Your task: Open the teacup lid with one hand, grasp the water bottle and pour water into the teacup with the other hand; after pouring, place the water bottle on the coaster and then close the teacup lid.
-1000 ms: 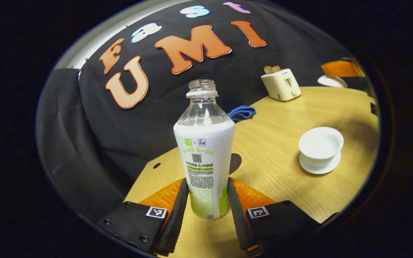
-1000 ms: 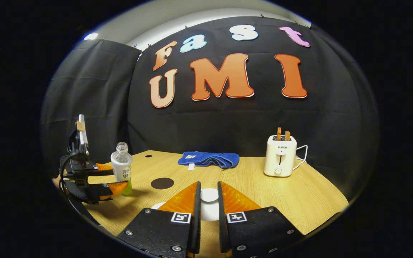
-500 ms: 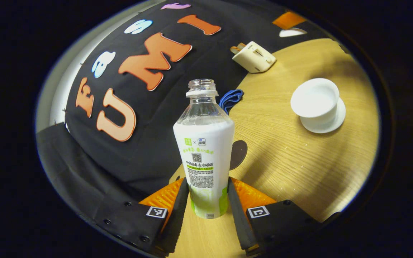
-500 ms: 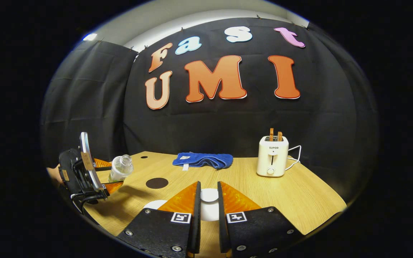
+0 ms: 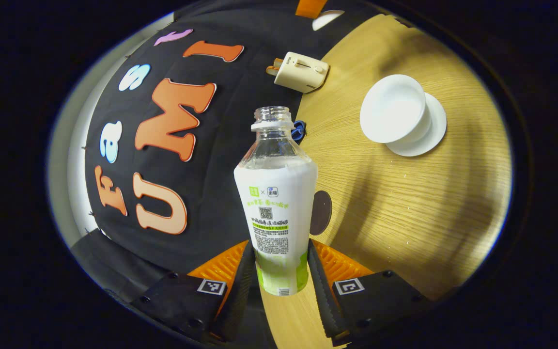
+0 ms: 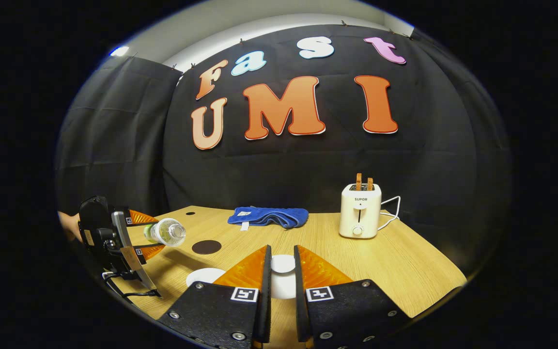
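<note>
My left gripper (image 5: pixel 281 271) clamps the tilted water bottle (image 5: pixel 276 203); my right gripper (image 6: pixel 282 276) pinches the teacup lid (image 6: pixel 283 264). I should bring the mouth over the teacup (image 5: pixel 394 109) before tipping further.

The bottle (image 5: pixel 275 203) has a clear neck and a white label fading to green at its foot. At two o'clock, a white cup (image 5: pixel 394 115) and saucer (image 5: pixel 429 135) on the pale wood-grain desk (image 5: pixel 405 208). Each claw (image 5: pixel 280 271) has orange fingers, black pads and checkered markers. The toaster (image 6: pixel 360 210) is cream, the cloth (image 6: pixel 267 216) blue, the coaster (image 6: pixel 206 246) dark brown.

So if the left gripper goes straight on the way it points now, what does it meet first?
Probably the black booth wall: the water bottle held in the left gripper aims there, left of the teacup. Depth is unclear.
</note>
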`<state>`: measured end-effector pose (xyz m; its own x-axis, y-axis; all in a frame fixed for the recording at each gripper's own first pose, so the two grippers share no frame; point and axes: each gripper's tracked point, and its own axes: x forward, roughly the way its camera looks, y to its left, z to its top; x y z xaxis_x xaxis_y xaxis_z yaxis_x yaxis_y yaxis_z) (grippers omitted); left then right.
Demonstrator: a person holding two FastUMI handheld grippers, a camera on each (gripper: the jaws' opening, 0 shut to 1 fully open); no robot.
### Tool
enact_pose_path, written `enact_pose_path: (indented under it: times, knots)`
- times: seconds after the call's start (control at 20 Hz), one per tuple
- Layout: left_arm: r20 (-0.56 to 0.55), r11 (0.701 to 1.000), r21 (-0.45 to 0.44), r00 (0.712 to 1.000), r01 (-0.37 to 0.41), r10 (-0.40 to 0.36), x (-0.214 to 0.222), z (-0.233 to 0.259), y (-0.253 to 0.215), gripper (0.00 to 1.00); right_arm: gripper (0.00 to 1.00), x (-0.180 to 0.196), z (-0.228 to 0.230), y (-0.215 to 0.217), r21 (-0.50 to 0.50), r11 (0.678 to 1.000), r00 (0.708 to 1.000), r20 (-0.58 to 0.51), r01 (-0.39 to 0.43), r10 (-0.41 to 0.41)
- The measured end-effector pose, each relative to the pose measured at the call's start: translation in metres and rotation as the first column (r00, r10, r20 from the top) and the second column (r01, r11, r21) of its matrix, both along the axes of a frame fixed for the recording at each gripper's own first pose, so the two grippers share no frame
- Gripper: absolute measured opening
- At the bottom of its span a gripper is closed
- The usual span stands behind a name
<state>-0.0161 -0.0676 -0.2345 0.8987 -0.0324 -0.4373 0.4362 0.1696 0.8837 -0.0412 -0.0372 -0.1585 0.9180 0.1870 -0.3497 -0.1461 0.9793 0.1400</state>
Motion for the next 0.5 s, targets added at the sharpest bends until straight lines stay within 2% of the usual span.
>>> enact_pose_path:
  times: [0.05, 0.25, 0.3, 0.45, 0.5]
  knots:
    - [0.003, 1.0, 0.026, 1.0, 0.017, -0.017, 0.001, 0.001, -0.002, 0.65, 0.22, -0.001, 0.0, -0.001, -0.001, 1.0, 1.0, 0.002, 0.001, -0.001]
    - [0.004, 0.991, 0.115, 0.998, 0.066, -0.067, 0.001, 0.003, -0.004, 0.67, 0.22, -0.004, -0.002, -0.005, -0.003, 1.0, 1.0, 0.001, 0.008, -0.008]
    - [0.007, 0.988, 0.138, 0.997, 0.076, -0.077, 0.001, 0.005, -0.002, 0.69, 0.22, -0.004, -0.002, -0.006, -0.004, 1.0, 1.0, 0.003, 0.012, -0.012]
    - [0.007, 0.972, 0.208, 0.994, 0.106, -0.109, 0.004, 0.011, -0.003, 0.65, 0.22, -0.005, -0.003, -0.007, -0.005, 1.0, 1.0, 0.001, 0.009, -0.009]
    - [0.009, 0.966, 0.229, 0.992, 0.119, -0.125, 0.005, 0.013, -0.005, 0.67, 0.22, -0.006, -0.004, -0.007, -0.006, 1.0, 1.0, 0.002, 0.009, -0.009]
